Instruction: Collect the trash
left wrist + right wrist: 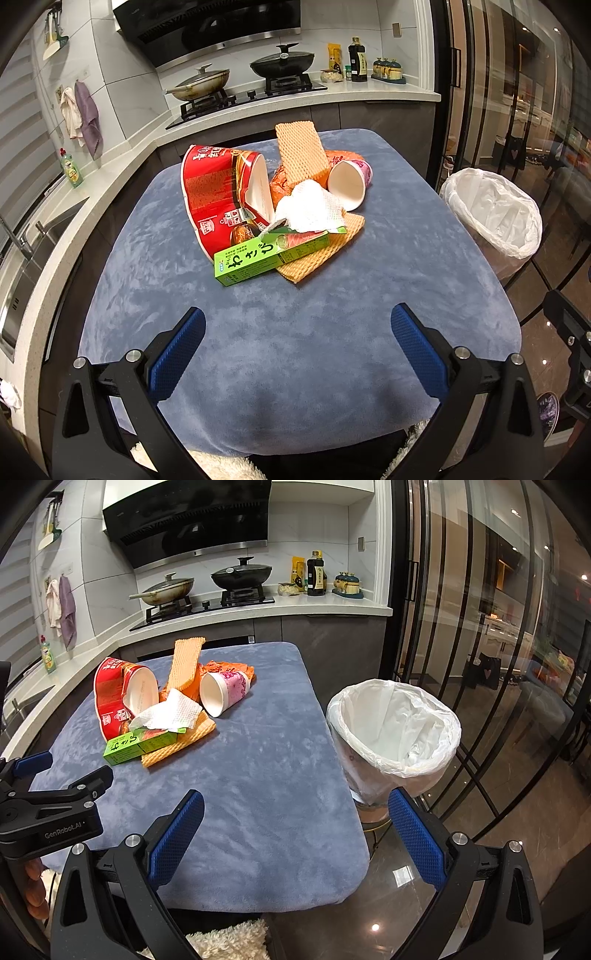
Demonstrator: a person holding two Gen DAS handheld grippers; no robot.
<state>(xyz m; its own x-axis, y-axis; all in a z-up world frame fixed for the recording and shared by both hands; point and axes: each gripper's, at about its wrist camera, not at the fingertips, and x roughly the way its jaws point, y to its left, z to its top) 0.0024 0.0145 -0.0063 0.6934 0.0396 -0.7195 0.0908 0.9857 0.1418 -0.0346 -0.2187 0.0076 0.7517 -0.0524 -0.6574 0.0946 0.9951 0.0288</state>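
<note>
Orange wrapper (280,181) mostly buried.

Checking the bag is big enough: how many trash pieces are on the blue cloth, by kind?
Paper containers: 2, red noodle bowl, pink cup
Foam net sleeves: 2
Green box: 1
White tissue: 1
Orange wrapper: 1
Total: 7

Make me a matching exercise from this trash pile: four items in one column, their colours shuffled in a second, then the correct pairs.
Items:
1. instant noodle bowl
2. wasabi box
3. paper cup
4. crumpled tissue

Colours:
A. white
B. pink floral outside
C. red
D. green

Pairs: 1-C, 2-D, 3-B, 4-A
</note>
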